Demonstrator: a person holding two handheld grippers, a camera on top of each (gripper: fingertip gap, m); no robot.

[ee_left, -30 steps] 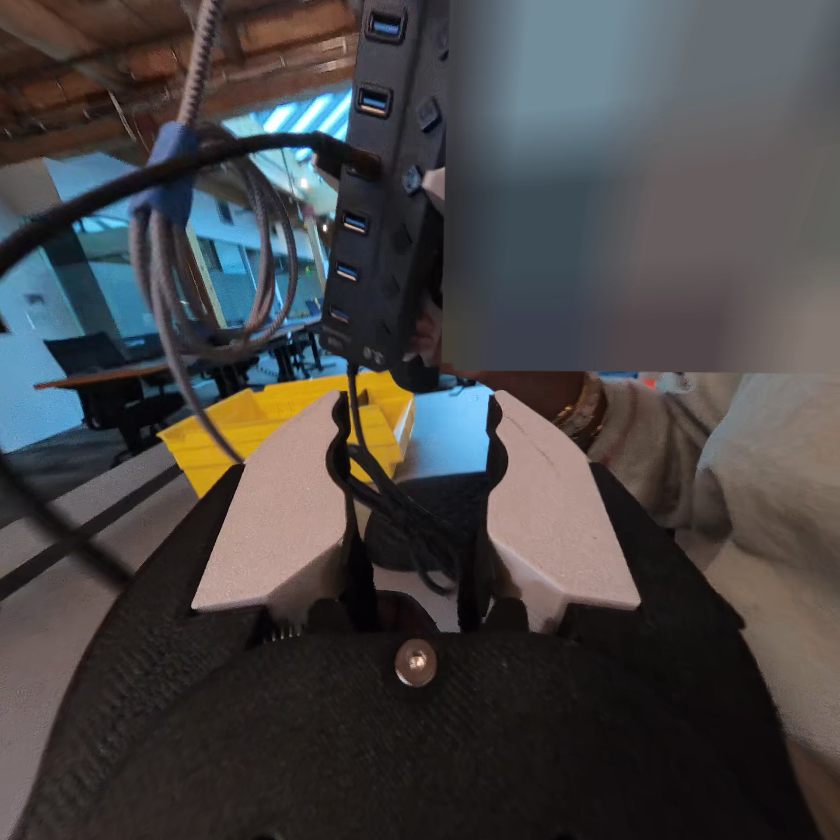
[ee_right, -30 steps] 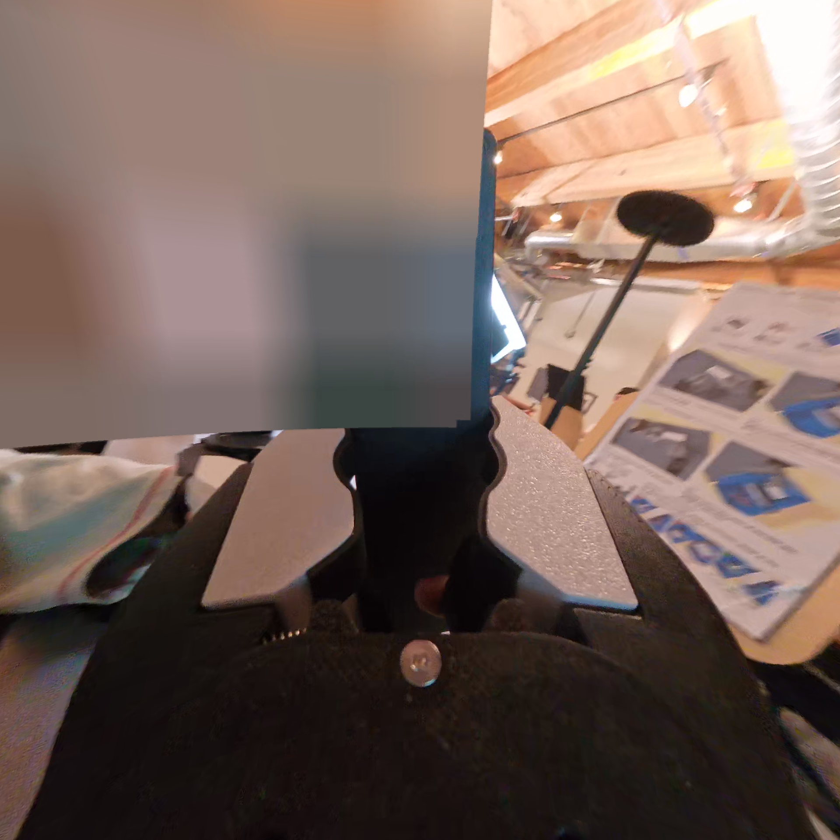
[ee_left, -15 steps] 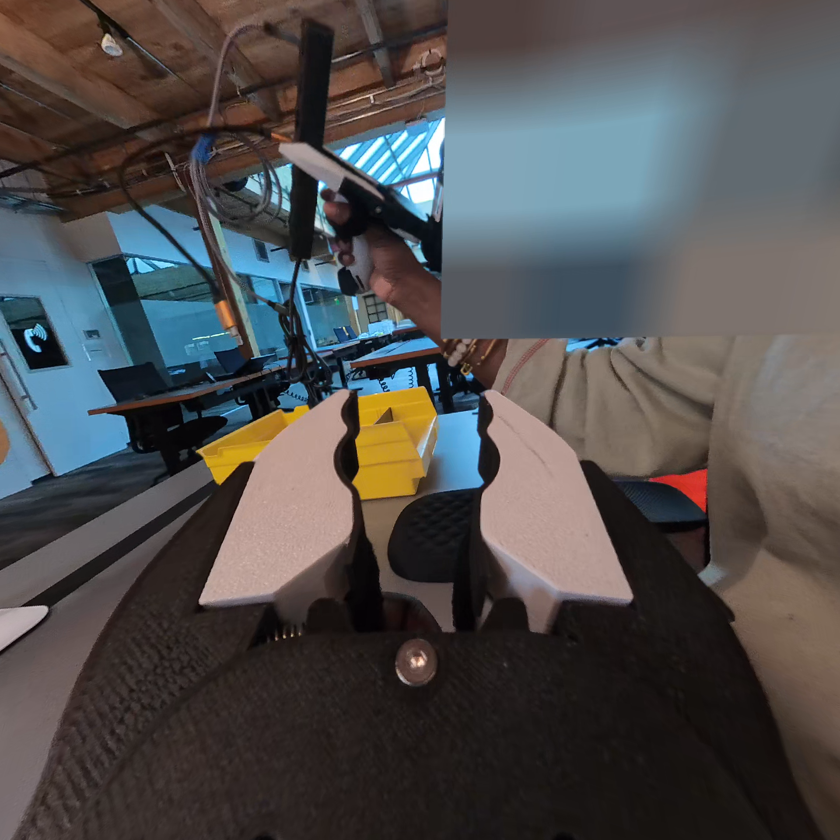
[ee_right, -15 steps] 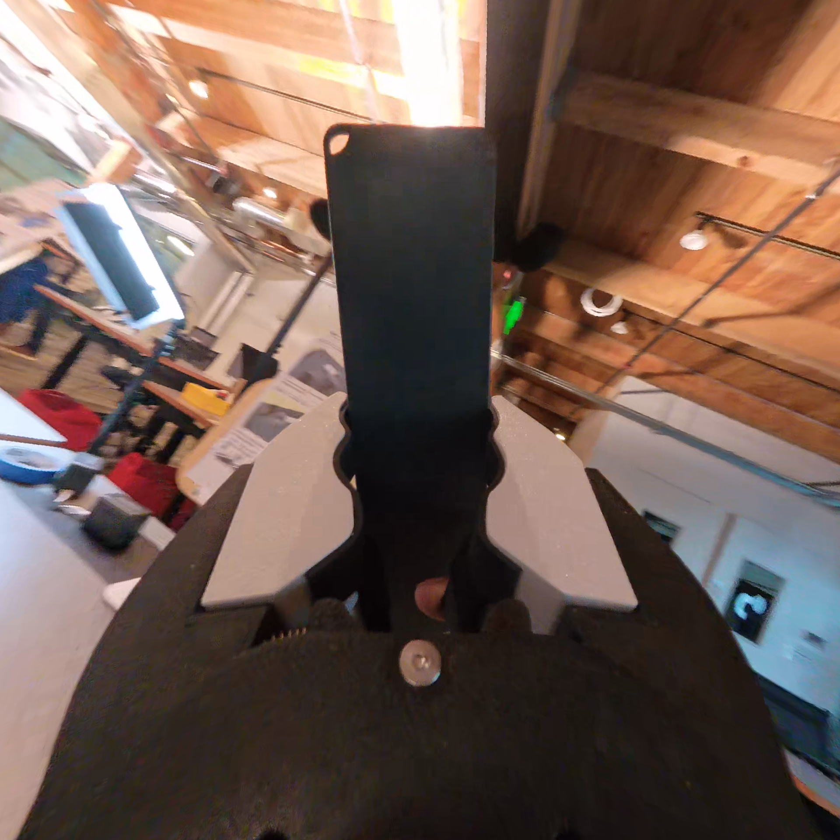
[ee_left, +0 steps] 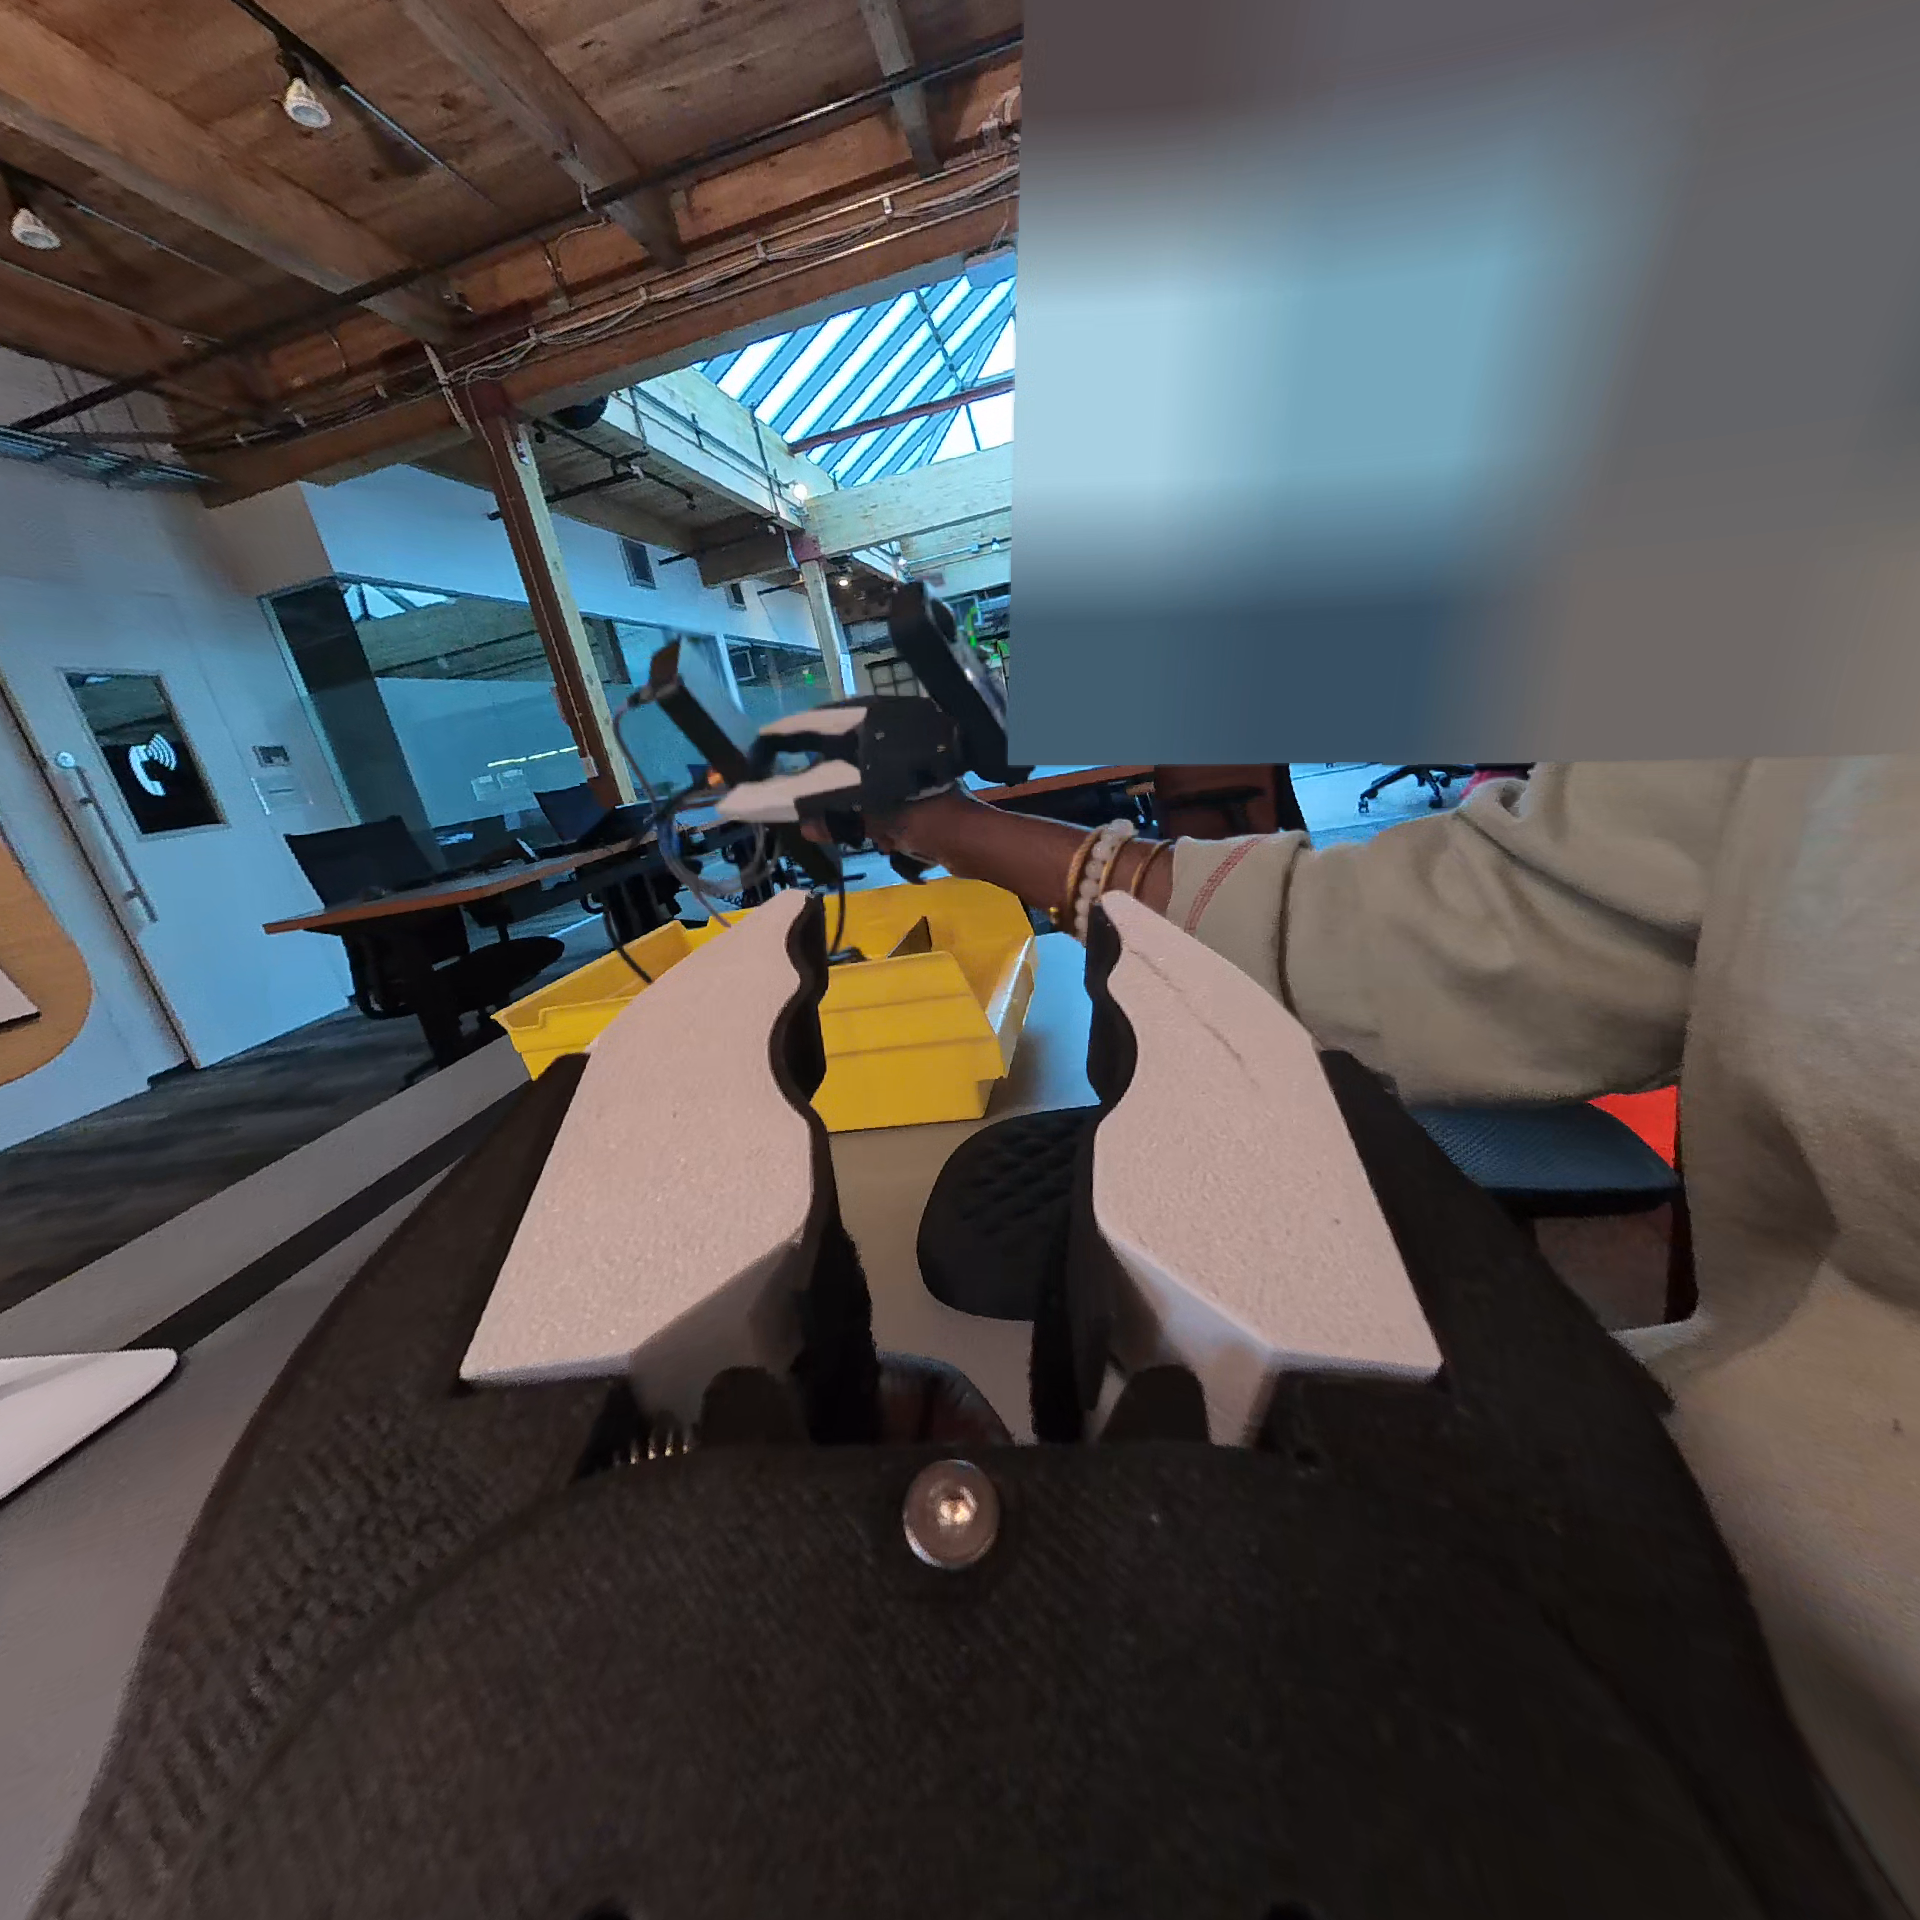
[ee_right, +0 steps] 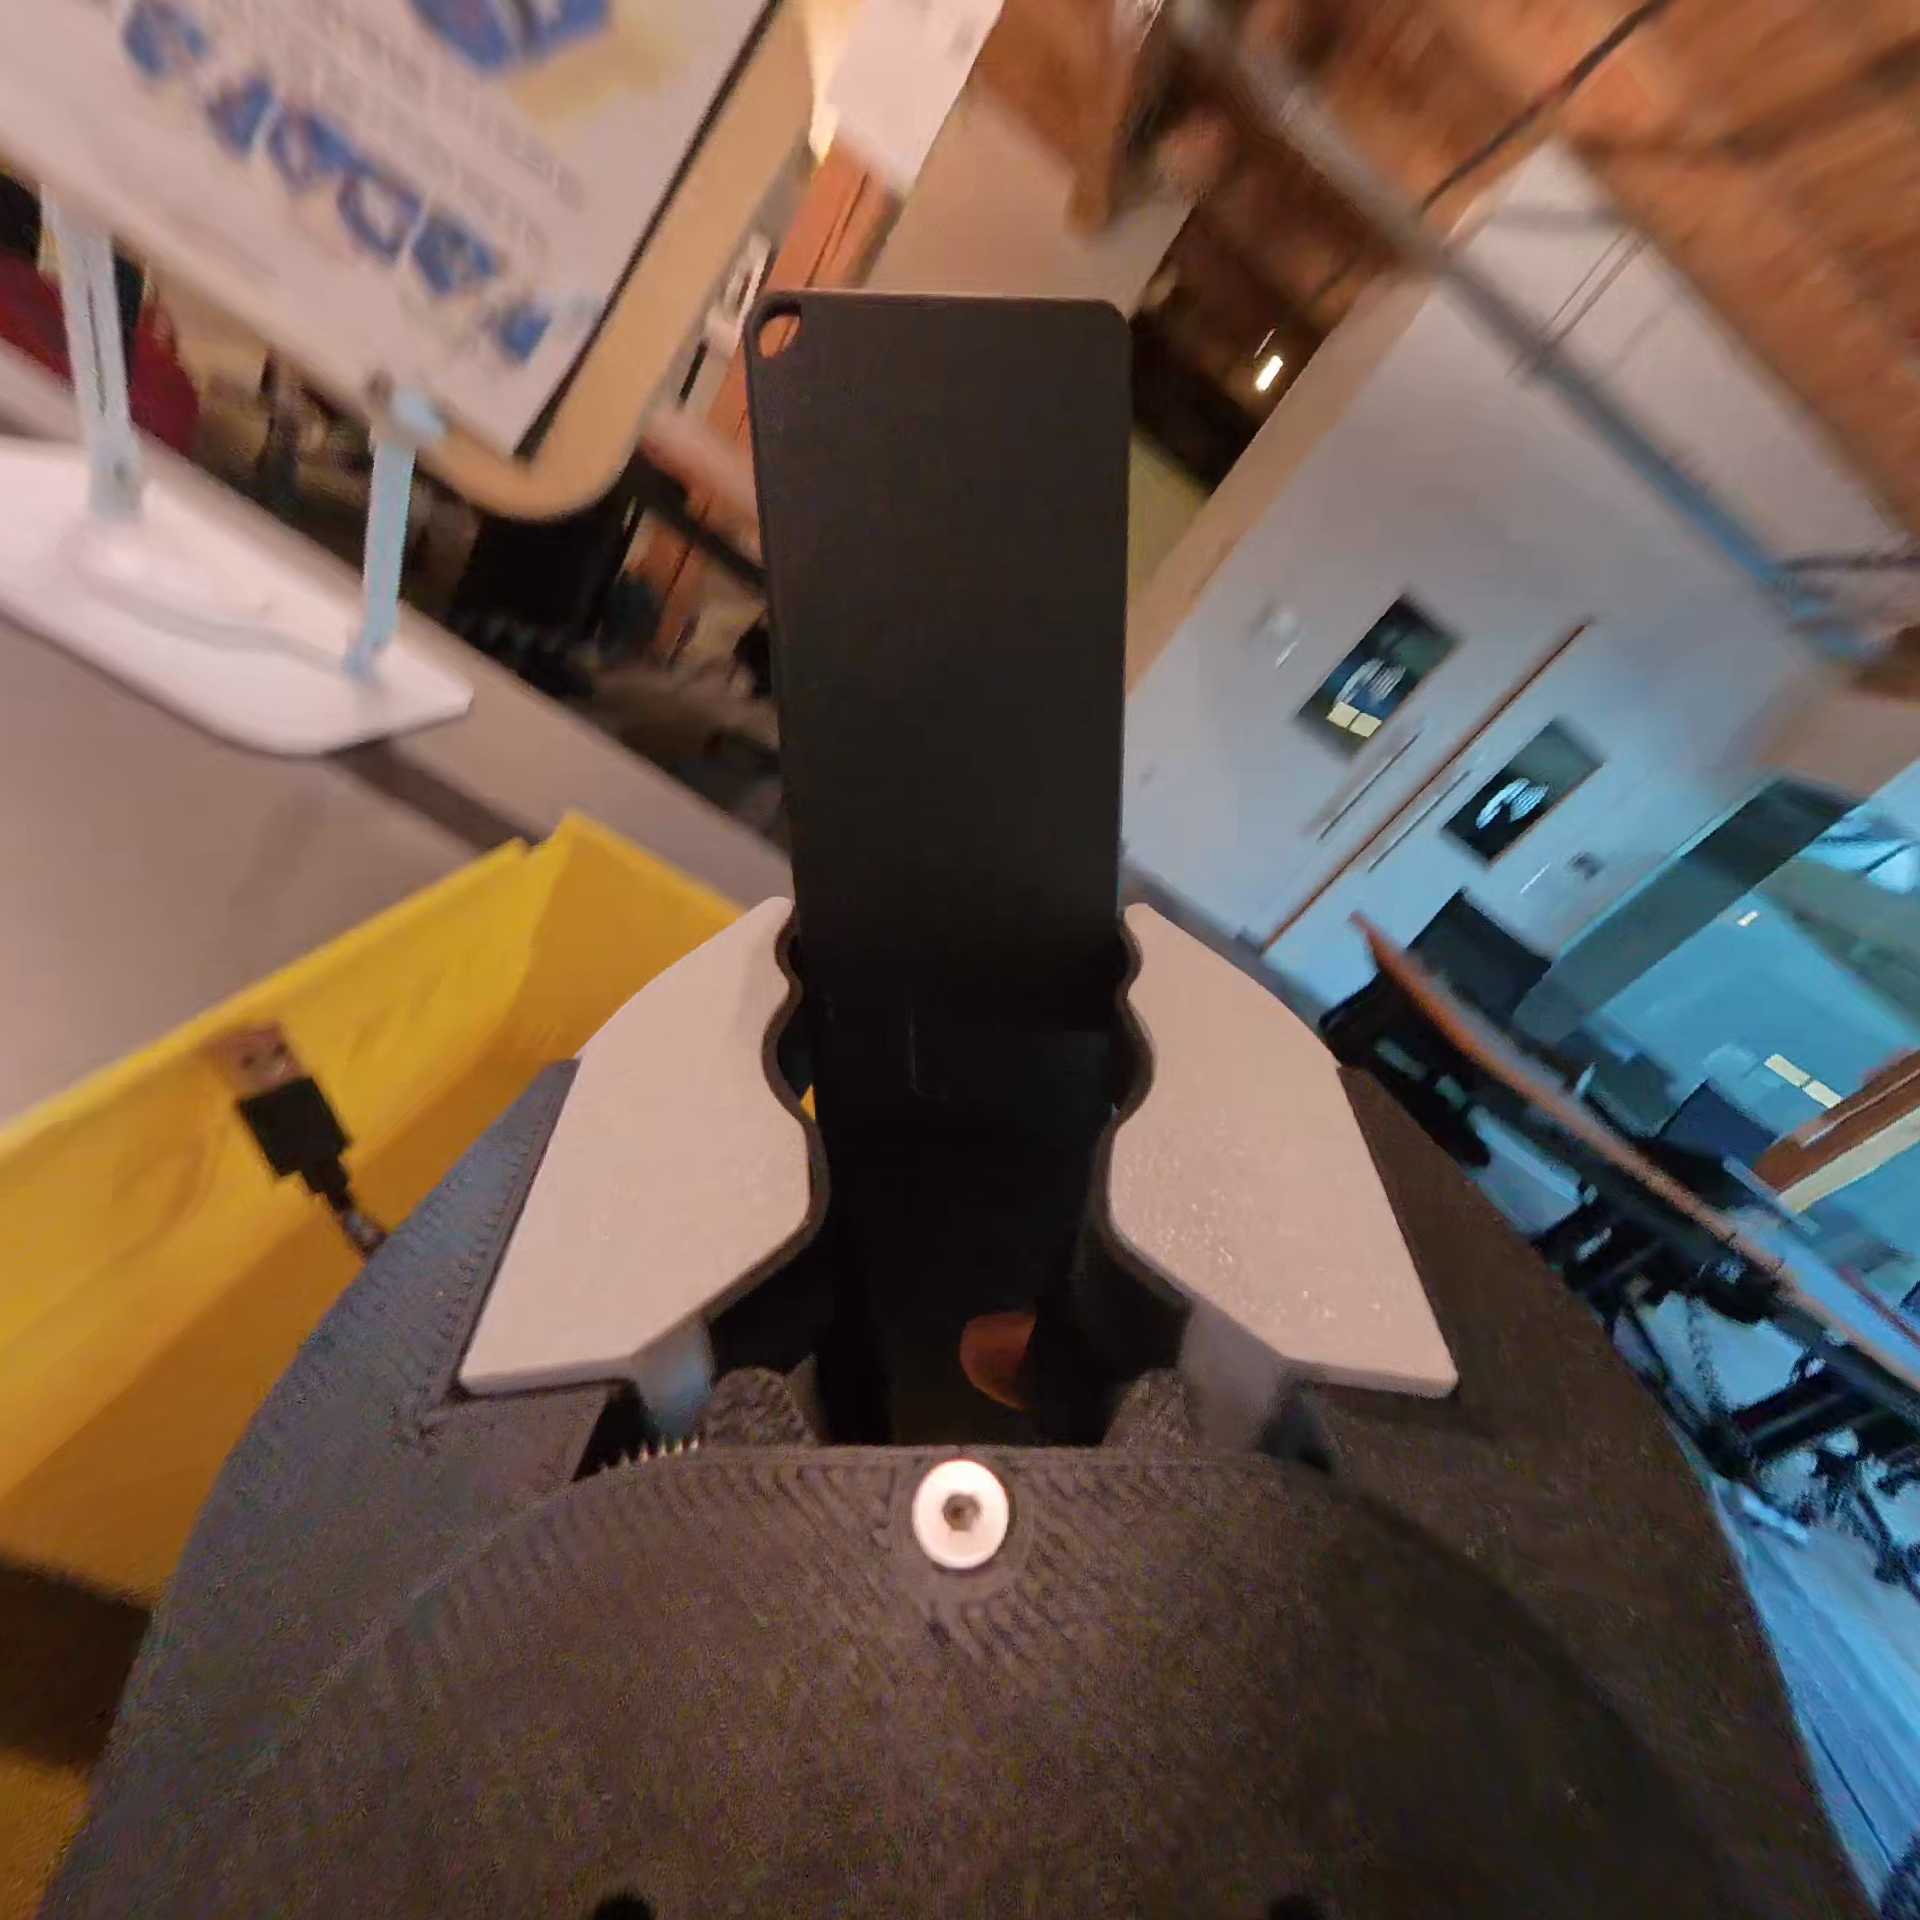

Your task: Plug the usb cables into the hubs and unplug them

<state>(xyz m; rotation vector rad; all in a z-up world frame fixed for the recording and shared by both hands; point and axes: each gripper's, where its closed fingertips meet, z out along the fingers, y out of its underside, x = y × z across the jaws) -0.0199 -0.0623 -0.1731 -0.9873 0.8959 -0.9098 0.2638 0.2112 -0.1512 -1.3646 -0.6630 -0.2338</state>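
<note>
Black hub (ee_right: pixel 940 665) clamped upright betw right claw (ee_right: pixel 956 925) fingers; left claw (ee_left: pixel 948 914) open, empty.

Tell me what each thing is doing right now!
left gripper: open, holding nothing.
right gripper: shut on the hub.
hub: gripped at its lower end, held in the air above the bin.
USB plug: loose, dangling over the bin.
yellow bin: sitting on the table, cables hanging into it.

An open-plan office: desks (ee_left: pixel 436 894) with black chairs (ee_left: pixel 416 935), glass partitions (ee_left: pixel 468 727), exposed timber ceiling (ee_left: pixel 416 187).
</note>
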